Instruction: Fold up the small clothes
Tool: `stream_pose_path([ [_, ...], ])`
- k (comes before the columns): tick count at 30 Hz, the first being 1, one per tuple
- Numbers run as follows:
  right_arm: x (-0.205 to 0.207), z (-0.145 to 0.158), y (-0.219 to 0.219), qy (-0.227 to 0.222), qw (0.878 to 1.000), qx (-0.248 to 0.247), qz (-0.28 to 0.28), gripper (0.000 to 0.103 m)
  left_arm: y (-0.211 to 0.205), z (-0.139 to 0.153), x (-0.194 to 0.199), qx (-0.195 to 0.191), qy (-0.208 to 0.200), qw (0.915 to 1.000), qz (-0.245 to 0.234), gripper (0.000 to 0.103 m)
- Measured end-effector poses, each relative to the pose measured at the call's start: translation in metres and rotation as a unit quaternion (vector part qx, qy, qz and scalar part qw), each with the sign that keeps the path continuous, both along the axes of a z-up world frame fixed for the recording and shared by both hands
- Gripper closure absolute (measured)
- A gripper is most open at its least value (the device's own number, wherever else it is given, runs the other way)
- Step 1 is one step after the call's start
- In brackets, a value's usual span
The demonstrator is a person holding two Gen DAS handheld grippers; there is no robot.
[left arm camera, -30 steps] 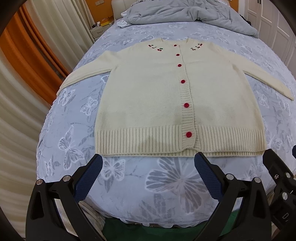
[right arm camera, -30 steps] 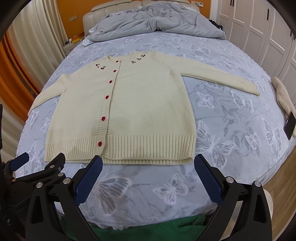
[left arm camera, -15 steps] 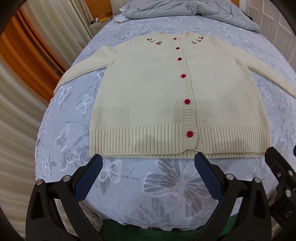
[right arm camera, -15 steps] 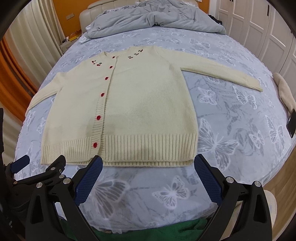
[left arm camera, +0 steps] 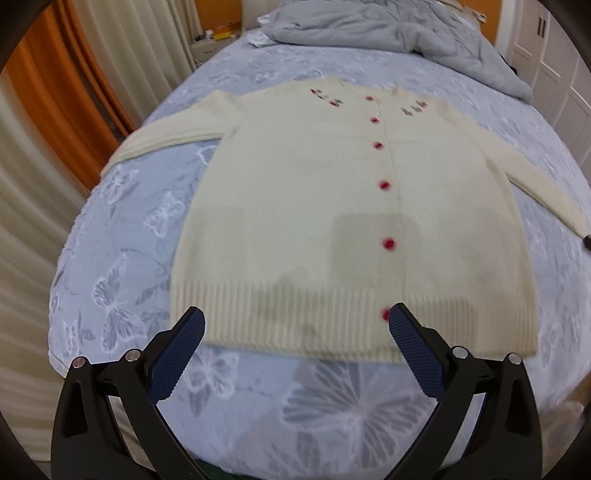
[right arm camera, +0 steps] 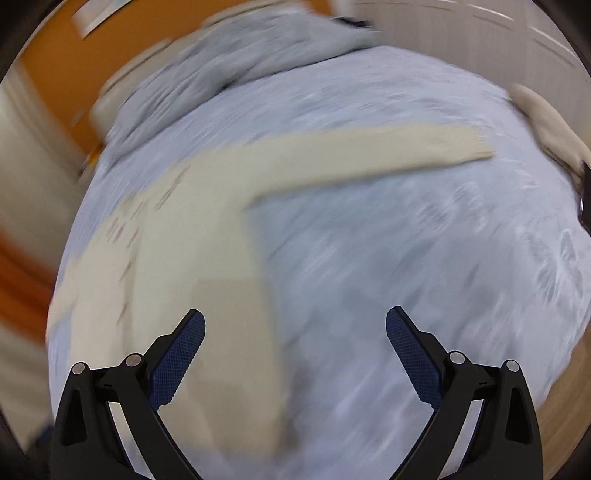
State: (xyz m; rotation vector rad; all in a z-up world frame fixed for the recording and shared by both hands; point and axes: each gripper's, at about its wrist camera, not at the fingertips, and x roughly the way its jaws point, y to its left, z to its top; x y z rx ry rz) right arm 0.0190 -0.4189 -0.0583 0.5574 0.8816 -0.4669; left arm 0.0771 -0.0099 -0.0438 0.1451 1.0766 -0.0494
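A cream cardigan (left arm camera: 332,221) lies flat on the bed (left arm camera: 110,240), buttoned, sleeves spread toward 9 and 3 o'clock. The left gripper (left arm camera: 295,325) hangs wide open over its hem, holding nothing. The right gripper (right arm camera: 295,328), also wide and empty, hovers by the sweater's side; that view is blurred. A grey duvet (left arm camera: 388,26) is bunched at 12 o'clock.

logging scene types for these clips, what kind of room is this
Most likely a bedroom: the cream cardigan lies spread on a bed with a butterfly-print sheet, a rumpled grey duvet at its head, and curtains alongside.
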Motion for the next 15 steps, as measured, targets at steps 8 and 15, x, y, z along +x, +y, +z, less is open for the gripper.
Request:
stream_pose_path([
  [8, 0.047, -0.057, -0.205, -0.001, 0.982, 0.086, -0.169, 0.014, 0.000, -0.018, 0.022, 0.006, 0.000, 0.9999, 0.014, 0.005],
  [15, 0.078, -0.094, -0.244, 0.008, 0.969, 0.098, -0.229, 0.095, -0.002, -0.030, 0.040, 0.006, 0.001, 0.9999, 0.012, 0.005],
])
